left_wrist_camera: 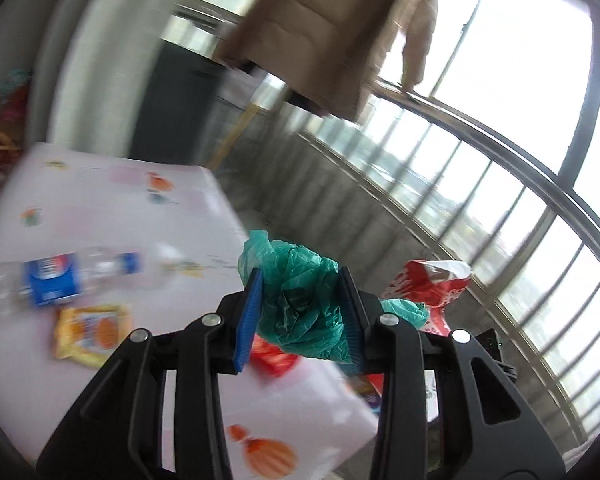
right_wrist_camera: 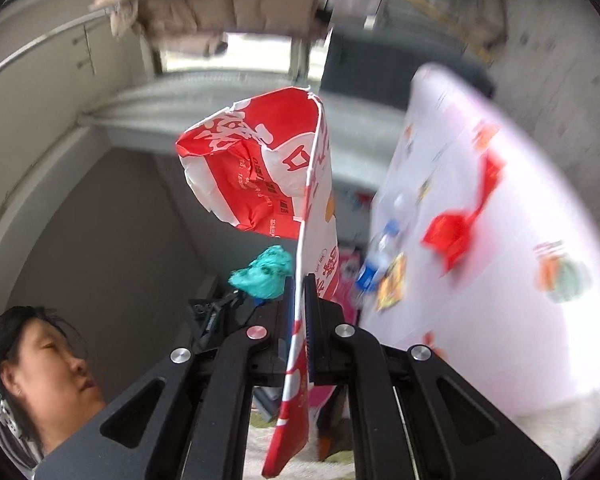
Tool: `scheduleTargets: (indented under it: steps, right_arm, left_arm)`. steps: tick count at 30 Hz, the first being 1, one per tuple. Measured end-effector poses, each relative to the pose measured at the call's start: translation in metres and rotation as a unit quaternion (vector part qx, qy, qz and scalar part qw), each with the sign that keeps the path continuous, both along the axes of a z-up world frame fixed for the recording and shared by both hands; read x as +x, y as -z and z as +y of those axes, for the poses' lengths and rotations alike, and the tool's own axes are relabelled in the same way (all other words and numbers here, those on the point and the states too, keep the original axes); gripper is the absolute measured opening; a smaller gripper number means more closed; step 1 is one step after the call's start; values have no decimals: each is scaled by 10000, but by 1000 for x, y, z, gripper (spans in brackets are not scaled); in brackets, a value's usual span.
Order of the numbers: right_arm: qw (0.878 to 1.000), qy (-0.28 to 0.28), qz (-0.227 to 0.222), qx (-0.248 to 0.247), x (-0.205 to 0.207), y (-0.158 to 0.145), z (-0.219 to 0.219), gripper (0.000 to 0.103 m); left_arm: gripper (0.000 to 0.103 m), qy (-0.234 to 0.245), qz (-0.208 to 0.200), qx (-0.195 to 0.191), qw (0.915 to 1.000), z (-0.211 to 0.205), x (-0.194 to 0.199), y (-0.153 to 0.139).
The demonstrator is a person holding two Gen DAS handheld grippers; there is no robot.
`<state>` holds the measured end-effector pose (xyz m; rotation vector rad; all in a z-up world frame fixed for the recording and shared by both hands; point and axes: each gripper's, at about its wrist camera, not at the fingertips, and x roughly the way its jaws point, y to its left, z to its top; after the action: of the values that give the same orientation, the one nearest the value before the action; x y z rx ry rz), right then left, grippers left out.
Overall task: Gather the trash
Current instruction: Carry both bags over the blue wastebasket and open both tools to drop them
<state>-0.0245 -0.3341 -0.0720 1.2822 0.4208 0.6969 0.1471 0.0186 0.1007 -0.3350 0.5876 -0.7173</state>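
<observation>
My left gripper (left_wrist_camera: 300,280) is shut on a crumpled teal plastic bag (left_wrist_camera: 300,296), held above the table's edge; the teal bag also shows in the right wrist view (right_wrist_camera: 266,270). My right gripper (right_wrist_camera: 299,284) is shut on the edge of a red and white bag (right_wrist_camera: 260,168), which hangs open in the air; it also shows in the left wrist view (left_wrist_camera: 432,284), right of the teal bag. On the white table (left_wrist_camera: 112,216) lie a clear bottle with a blue label (left_wrist_camera: 60,280) and a yellow snack wrapper (left_wrist_camera: 90,330).
A red wrapper (left_wrist_camera: 274,358) lies under my left gripper. A red scoop (right_wrist_camera: 456,228) lies on the table (right_wrist_camera: 500,320) in the right wrist view. A beige coat (left_wrist_camera: 332,32) hangs by the windows. A person's face (right_wrist_camera: 48,364) is at lower left.
</observation>
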Motion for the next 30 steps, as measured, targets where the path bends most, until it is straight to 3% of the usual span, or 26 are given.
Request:
scheduleTargets:
  steps: [4, 7, 13, 16, 21, 26, 28, 29, 30]
  right_arm:
    - [9960, 852, 255, 28, -46, 15, -44, 5]
    - [9863, 1558, 528, 134, -87, 32, -79, 5]
    - [9514, 2815, 1248, 40, -143, 67, -130, 5]
    - [9293, 3228, 1793, -29, -154, 86, -153, 5]
    - [9025, 3522, 2478, 25, -148, 121, -174, 5]
    - [8920, 3605, 2711, 314, -129, 145, -194, 5]
    - [8840, 3695, 2834, 419, -120, 156, -204, 11]
    - [8800, 3735, 2905, 424, -114, 166, -214, 17]
    - [8731, 3782, 3051, 398, -107, 182, -228, 42]
  left_arm:
    - [35, 818, 182, 68, 9965, -71, 17, 5]
    - [35, 1398, 378, 175, 9893, -129, 28, 15]
    - [35, 2274, 805, 567, 9688, -251, 41, 45]
    - [35, 2603, 1013, 853, 9564, -310, 43, 65]
    - [35, 2914, 1249, 1511, 9363, -394, 38, 108]
    - [35, 2972, 1355, 2045, 9228, -456, 40, 148]
    - [38, 2877, 1427, 2137, 9226, -481, 46, 161]
    - [49, 2844, 1477, 2099, 9237, -492, 51, 167]
    - [65, 2801, 1585, 2087, 9235, -502, 56, 178]
